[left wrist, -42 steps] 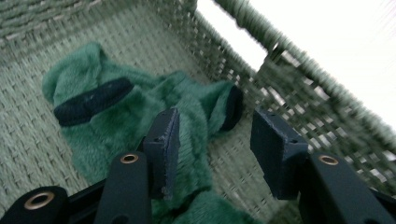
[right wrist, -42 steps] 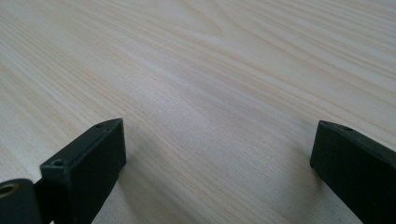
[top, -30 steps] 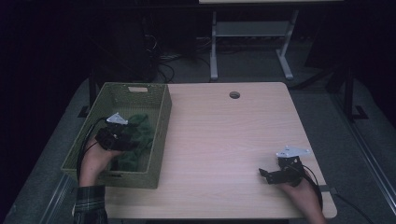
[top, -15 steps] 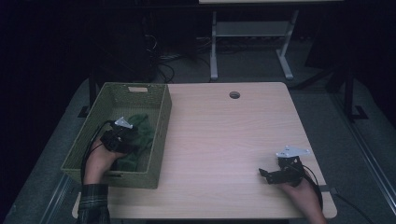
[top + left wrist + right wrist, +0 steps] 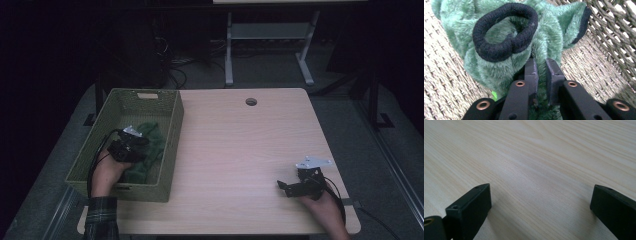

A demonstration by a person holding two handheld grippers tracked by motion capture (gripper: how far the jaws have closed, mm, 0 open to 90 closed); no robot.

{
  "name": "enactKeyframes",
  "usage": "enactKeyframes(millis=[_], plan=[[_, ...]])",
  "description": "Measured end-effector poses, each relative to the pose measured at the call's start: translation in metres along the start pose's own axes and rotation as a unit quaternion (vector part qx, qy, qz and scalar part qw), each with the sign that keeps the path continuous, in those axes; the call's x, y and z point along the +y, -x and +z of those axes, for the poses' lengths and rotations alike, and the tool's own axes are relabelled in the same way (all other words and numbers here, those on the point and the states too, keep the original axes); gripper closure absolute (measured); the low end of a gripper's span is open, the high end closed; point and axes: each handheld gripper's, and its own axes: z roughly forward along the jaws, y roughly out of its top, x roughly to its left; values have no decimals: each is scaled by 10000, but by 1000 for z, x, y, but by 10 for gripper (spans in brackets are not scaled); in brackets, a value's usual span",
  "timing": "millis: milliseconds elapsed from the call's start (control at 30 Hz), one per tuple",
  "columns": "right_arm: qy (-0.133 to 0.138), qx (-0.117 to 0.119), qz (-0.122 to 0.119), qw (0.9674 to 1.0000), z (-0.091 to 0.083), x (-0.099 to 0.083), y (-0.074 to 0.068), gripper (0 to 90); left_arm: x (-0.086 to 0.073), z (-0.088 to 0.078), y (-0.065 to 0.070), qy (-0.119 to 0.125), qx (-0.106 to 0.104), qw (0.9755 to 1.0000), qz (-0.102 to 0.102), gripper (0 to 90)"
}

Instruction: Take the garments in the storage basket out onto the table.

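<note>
A green fuzzy cloth (image 5: pixel 486 67) with a black elastic cuff (image 5: pixel 504 32) lies bunched in a woven green basket (image 5: pixel 172 130) at the table's left. My left gripper (image 5: pixel 541 72) reaches down into the basket; its jaws have just been closing and now pinch a fold of the cloth between them. From above, the left gripper (image 5: pixel 131 147) sits on top of the green cloth (image 5: pixel 152 137). My right gripper (image 5: pixel 287 187) rests near the front right of the table, open, with bare wood between its jaws (image 5: pixel 540 195).
The light wooden table (image 5: pixel 240 145) has a round cable hole (image 5: pixel 251 101) at the back centre. The basket's wicker walls (image 5: pixel 614 37) rise close around the cloth. A white desk frame (image 5: pixel 270 45) and cables stand on the dark floor behind.
The left hand has barely shifted inside the basket, staying over the green cloth. The right hand has kept still.
</note>
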Motion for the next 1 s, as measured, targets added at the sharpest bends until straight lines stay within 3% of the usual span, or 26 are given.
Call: enactKeyframes(millis=[367,667,867,1000], plan=[[-2,0,-1,10000,0,0,0,31,2,-21,-1,578,-84,9980,-224,852],[-1,1,0,10000,0,0,0,31,1,-40,-2,1098,-183,9931,-382,860],[-2,0,2,10000,0,0,0,31,0,-52,-2,1493,-234,9871,-530,867],[-1,0,0,10000,0,0,0,31,0,-64,-1,1830,-272,9810,-588,869]])
